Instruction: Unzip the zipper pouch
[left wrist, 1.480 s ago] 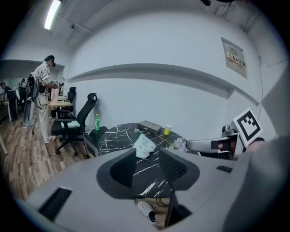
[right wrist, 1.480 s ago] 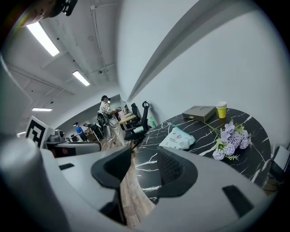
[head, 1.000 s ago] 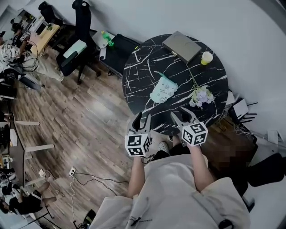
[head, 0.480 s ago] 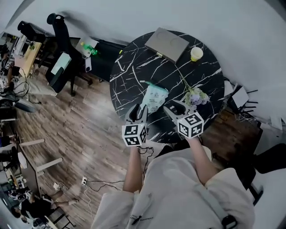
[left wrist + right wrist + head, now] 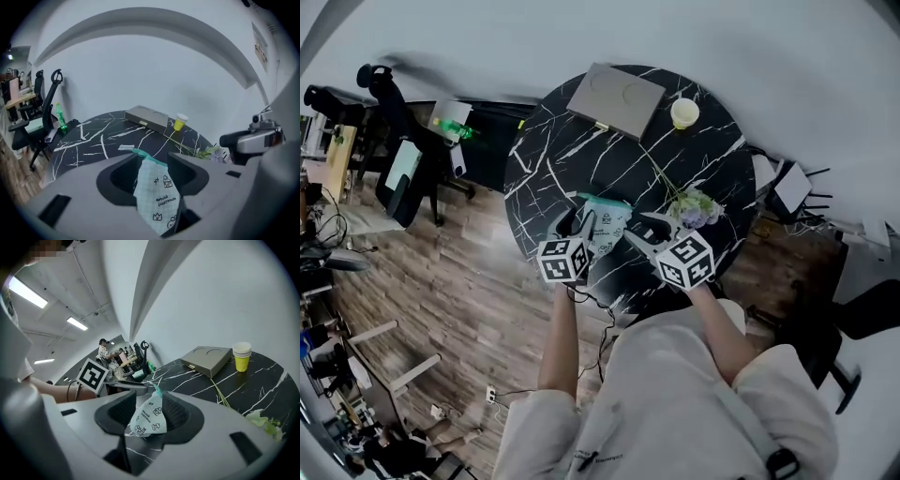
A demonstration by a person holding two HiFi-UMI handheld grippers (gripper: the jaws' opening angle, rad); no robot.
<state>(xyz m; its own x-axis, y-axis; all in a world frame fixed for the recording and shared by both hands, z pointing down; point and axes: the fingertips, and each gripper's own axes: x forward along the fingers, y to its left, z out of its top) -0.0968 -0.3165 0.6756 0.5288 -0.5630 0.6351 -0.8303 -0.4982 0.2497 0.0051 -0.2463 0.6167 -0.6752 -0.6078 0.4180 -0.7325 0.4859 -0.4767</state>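
On the black marble table point(image 5: 581, 159), toward its near edge, lies the pale green zipper pouch point(image 5: 607, 217), flat, its teal zip end turned to the table's far side. The left gripper point(image 5: 576, 225) hangs over the table's near edge with jaws that have just been opening, now wide, the pouch's near end between them (unclamped, from what I see). The right gripper point(image 5: 643, 228), also over that edge, gapes wide and holds nothing.

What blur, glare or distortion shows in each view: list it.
Head view: fisheye curve, smeared office chair at left. Left gripper view: dark corners, pouch print sharp. Right gripper view: bright ceiling light, mosaic patch top left.
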